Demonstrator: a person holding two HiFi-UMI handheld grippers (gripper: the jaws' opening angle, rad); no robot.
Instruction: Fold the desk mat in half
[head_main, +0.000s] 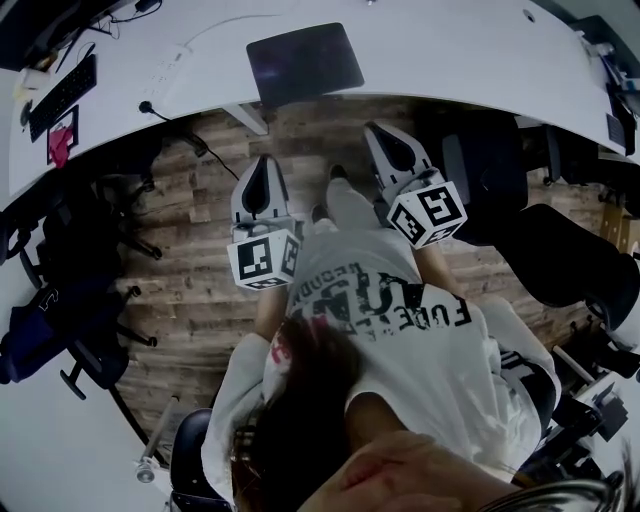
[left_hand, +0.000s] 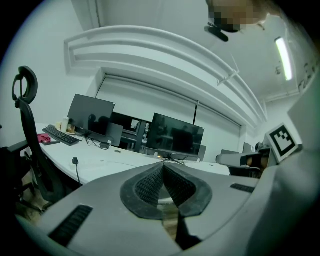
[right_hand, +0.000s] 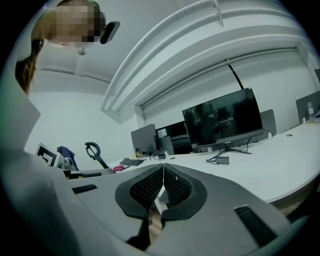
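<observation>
On the white counter (head_main: 450, 60), close to its front edge, lies the desk mat (head_main: 305, 62). It is dark and flat, all spread out, with no fold in it. Nothing touches it.

A person in a white shirt (head_main: 400, 330) with black print stands in front of the counter, over a wooden floor (head_main: 200, 270). The person holds one tool in each hand, side by side. Both tools point toward the counter, but they are over the floor and well apart from the mat.

The left tool (head_main: 262, 165) has its two jaws pressed together. The left gripper view shows the dark pads (left_hand: 150, 185) meeting in one line, with nothing between them. The right tool (head_main: 383, 135) is the same: in the right gripper view its pads (right_hand: 147, 189) touch each other and hold nothing. Each tool has a cube with black and white squares at its back end, the left cube (head_main: 263, 260) and the right cube (head_main: 428, 212).

Far to the left on the counter sits a black keyboard (head_main: 62, 95) with a pink thing (head_main: 60, 140) just beside it. A black cord (head_main: 147, 106) ends on the counter to the left of the mat. Dark screens (left_hand: 174, 135) stand at the back of the counter. Black chairs (head_main: 70, 260) stand on the floor at the left side.
</observation>
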